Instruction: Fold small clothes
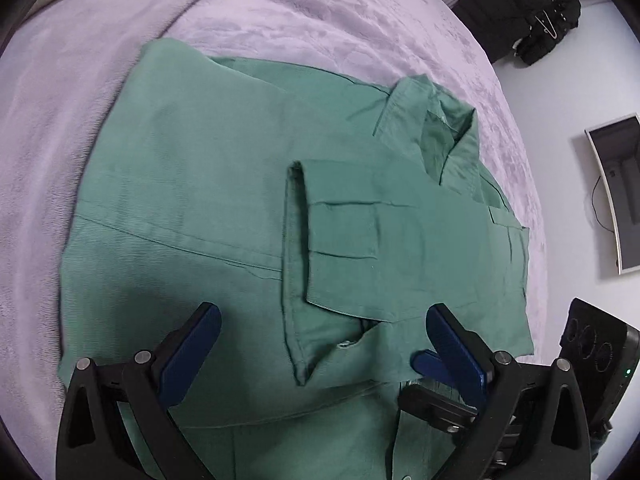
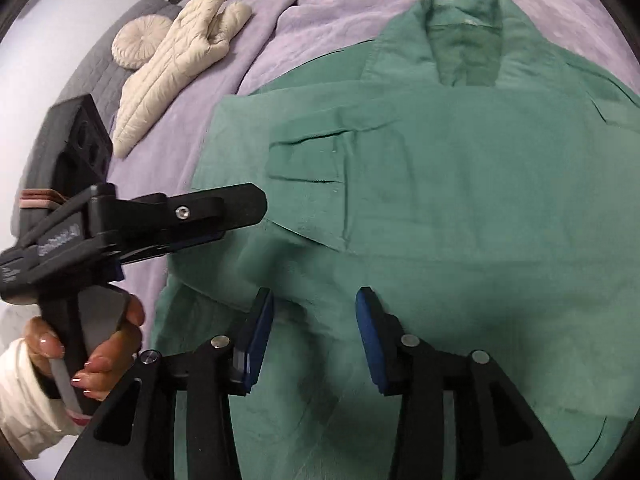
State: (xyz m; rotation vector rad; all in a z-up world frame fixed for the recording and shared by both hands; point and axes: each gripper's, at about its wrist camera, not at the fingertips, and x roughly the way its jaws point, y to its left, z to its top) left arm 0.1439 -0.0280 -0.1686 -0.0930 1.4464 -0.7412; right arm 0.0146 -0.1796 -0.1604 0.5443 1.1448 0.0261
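Note:
A green collared shirt (image 1: 224,184) lies spread on a lilac blanket, one sleeve (image 1: 360,240) folded across its body. It also shows in the right wrist view (image 2: 460,184), collar at the top. My left gripper (image 1: 324,328) is open and empty, just above the shirt near the folded sleeve's cuff. It appears in the right wrist view (image 2: 240,216) at the shirt's left edge. My right gripper (image 2: 316,312) is open and empty above the shirt's lower part. Its fingertips (image 1: 430,362) show in the left wrist view at the lower right.
The lilac blanket (image 1: 280,12) covers the bed. A cream padded jacket (image 2: 176,60) and a round cushion (image 2: 138,40) lie at the bed's far left. Black clothes on hangers (image 1: 532,20) and a mirror (image 1: 616,192) stand off the bed's right side.

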